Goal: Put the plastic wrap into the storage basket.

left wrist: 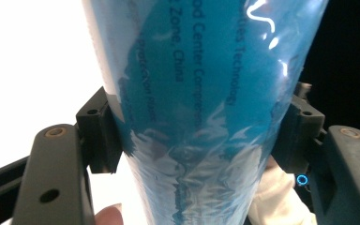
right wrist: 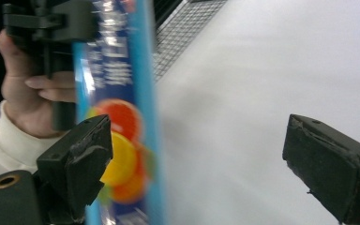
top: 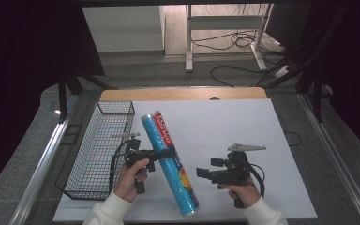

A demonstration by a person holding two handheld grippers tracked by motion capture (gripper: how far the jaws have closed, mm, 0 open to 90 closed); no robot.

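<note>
A long blue tube with red and orange print hangs tilted over the white table, upper end toward the basket and lower end near the front edge. My left gripper is shut on its middle. In the left gripper view both pads press the sides of the tube. My right gripper is to the right of the tube's lower half, open, apart from it. In the right gripper view its jaws stand wide with bare table between them. The tube passes just behind the left-hand jaw, under the left gripper.
A black wire basket stands at the table's left edge, close to the left hand. The white sheet covers the table, with a wooden strip at the far edge. Cables and a desk frame lie on the floor beyond.
</note>
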